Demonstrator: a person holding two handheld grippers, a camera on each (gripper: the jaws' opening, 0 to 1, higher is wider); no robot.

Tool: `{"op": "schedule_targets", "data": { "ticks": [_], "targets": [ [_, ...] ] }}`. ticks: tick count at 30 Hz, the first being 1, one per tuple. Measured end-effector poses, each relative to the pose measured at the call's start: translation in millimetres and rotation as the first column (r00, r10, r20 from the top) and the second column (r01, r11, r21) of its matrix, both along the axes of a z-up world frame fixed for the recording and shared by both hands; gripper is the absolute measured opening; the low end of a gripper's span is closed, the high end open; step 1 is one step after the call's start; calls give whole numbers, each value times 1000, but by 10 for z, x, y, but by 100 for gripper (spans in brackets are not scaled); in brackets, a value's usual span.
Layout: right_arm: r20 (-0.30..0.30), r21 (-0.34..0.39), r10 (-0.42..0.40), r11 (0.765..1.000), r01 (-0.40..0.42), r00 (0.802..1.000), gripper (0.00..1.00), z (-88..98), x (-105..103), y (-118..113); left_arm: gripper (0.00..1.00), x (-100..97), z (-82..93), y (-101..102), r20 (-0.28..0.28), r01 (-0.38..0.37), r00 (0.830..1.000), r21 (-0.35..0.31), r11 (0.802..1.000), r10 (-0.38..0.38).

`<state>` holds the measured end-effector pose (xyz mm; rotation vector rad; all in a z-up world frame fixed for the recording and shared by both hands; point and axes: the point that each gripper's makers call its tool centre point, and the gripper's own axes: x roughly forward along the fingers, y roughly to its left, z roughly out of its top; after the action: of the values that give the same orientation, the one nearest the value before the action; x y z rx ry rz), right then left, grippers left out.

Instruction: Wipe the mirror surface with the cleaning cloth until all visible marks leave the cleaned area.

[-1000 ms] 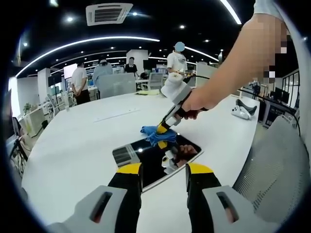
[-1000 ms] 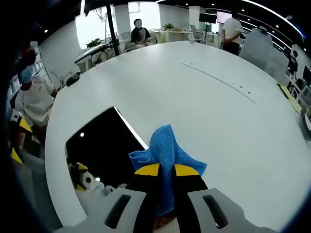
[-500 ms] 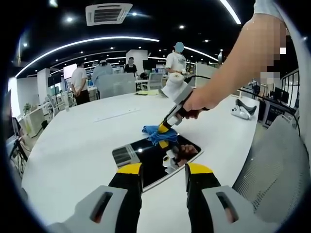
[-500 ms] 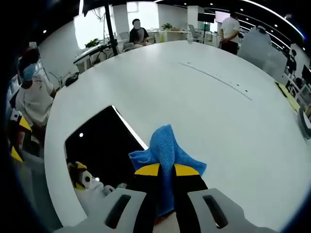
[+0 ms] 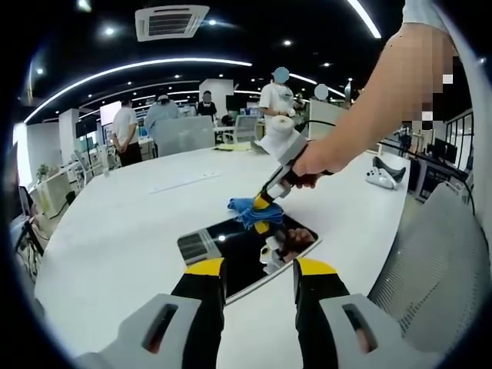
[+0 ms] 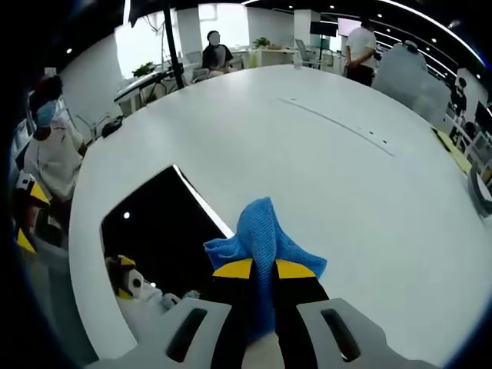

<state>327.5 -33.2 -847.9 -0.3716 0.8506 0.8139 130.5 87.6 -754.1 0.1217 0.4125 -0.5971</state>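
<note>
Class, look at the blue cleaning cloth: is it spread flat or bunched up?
Bunched up. The blue cleaning cloth sticks up in folds, pinched between the right gripper's shut jaws, at the mirror's far edge.

I see the mirror (image 5: 246,250) lying flat on the table (image 5: 115,231), near the edge that is closest to me. The cloth (image 5: 246,209) sits at the far edge of the mirror, under the right gripper (image 5: 265,204). The left gripper (image 5: 260,270) is above the near edge of the mirror. In the right gripper view, the mirror (image 6: 157,227) lies left of the cloth (image 6: 261,234). A chair (image 5: 430,254) stands right of the table.
</note>
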Motion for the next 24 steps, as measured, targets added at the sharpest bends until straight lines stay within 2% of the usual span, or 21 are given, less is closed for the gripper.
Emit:
{"op": "schedule_targets", "data": {
  "ticks": [15,24],
  "targets": [
    [36,-38,28,999,-26,999,4,14,-29,-58,34,-7,11,-19,8,13,1000,12,1000,-13],
    [33,-38,16,999,-15,999,4,15,-26,-109,34,-5,4,-17,6,12,1000,11,1000,-12]
  ]
}}
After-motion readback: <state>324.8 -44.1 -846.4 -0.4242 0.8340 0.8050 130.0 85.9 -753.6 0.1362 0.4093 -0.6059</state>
